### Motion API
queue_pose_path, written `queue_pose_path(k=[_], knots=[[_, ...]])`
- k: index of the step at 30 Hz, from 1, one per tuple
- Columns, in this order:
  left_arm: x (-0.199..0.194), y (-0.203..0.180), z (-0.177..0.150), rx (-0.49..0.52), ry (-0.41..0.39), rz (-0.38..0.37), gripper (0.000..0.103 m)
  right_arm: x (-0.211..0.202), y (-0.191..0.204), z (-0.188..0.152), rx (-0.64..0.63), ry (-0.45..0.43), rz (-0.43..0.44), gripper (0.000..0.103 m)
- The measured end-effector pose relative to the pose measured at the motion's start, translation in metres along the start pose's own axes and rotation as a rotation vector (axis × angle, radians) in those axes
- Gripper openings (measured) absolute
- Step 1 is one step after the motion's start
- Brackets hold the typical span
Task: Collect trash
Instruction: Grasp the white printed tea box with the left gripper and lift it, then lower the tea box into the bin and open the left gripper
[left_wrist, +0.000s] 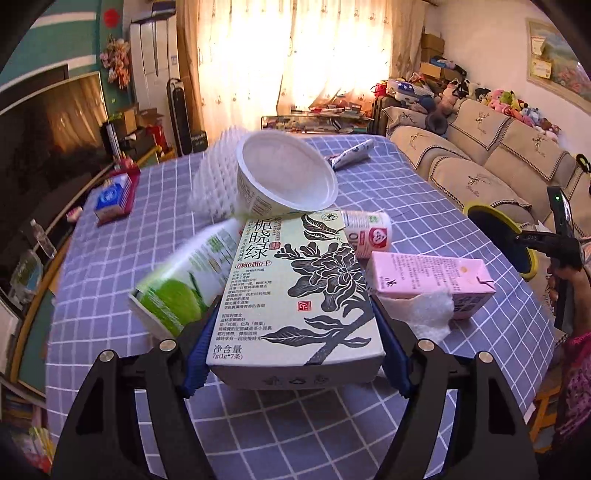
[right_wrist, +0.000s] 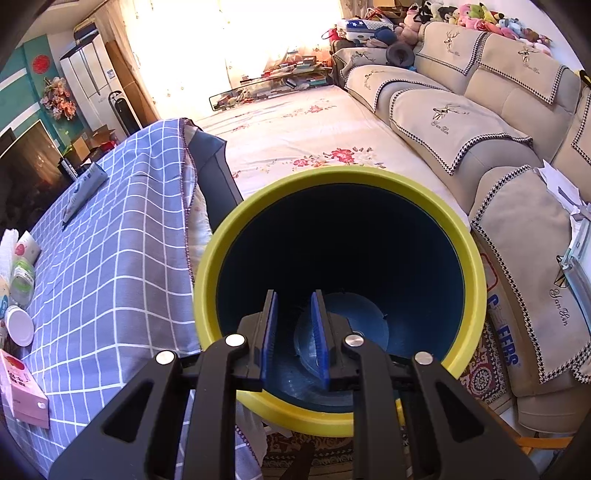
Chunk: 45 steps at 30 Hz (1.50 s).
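I have the left gripper (left_wrist: 293, 332) clenched on the tea box (left_wrist: 295, 291), its blue pads pressed against the box's two long sides low in the centre of the left wrist view; whether the box is lifted clear of the tabletop (left_wrist: 332, 417) or resting on it I cannot tell. Around it the trash lies thick: a green carton (left_wrist: 181, 284), blurred, just left of the box, a white bowl (left_wrist: 286, 177) tipped on its side above it, a small yogurt cup (left_wrist: 369, 232) touching the box's upper right corner, a pink carton (left_wrist: 432, 284) at right with a crumpled tissue (left_wrist: 417, 314) against it, and a tube (left_wrist: 351, 153) farther back. A red and blue box (left_wrist: 112, 197) sits at the left edge of the cloth; I am unsure if it counts as trash. In the right wrist view the right gripper (right_wrist: 293, 339) holds the yellow-rimmed bin (right_wrist: 332, 406) by its near rim, jaws nearly closed over it. The bin hangs beside the tabletop's edge, centre of the frame, and its dark inside shows only the bottom, nothing collected that I can make out. My judgement: the task is barely begun, with the first item gripped and all the rest waiting.
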<state>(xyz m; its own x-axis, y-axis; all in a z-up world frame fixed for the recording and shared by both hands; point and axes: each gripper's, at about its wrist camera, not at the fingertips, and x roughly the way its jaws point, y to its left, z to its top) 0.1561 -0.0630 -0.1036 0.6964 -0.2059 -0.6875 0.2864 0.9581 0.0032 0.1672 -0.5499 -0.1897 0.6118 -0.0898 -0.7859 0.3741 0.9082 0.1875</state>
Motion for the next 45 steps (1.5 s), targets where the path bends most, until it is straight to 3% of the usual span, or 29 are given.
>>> queue_pose_path(k=[10, 14, 17, 23, 29, 36, 40, 45], knots=[[-0.057, -0.018, 0.015, 0.053, -0.083, -0.006, 0.074, -0.009, -0.002, -0.003, 0.003, -0.013, 0.028, 0.018], [-0.067, -0.041, 0.027, 0.075, -0.107, -0.067, 0.074, -0.018, -0.006, -0.003, 0.017, -0.037, 0.033, 0.018], [-0.062, -0.069, 0.041, 0.113, -0.113, -0.154, 0.074, -0.028, -0.011, -0.003, 0.028, -0.060, 0.028, 0.018], [-0.028, -0.131, 0.075, 0.196, -0.074, -0.308, 0.074, -0.054, -0.030, -0.004, 0.050, -0.112, 0.013, 0.018], [0.025, -0.227, 0.106, 0.295, 0.013, -0.441, 0.074, -0.080, -0.064, -0.004, 0.108, -0.162, -0.011, 0.018], [0.108, -0.340, 0.107, 0.409, 0.145, -0.453, 0.074, -0.093, -0.098, -0.009, 0.158, -0.180, -0.041, 0.019], [0.154, -0.380, 0.102, 0.424, 0.236, -0.424, 0.074, -0.092, -0.107, -0.014, 0.175, -0.171, -0.049, 0.021], [0.195, -0.402, 0.093, 0.425, 0.316, -0.390, 0.074, -0.091, -0.115, -0.020, 0.196, -0.162, -0.056, 0.025]])
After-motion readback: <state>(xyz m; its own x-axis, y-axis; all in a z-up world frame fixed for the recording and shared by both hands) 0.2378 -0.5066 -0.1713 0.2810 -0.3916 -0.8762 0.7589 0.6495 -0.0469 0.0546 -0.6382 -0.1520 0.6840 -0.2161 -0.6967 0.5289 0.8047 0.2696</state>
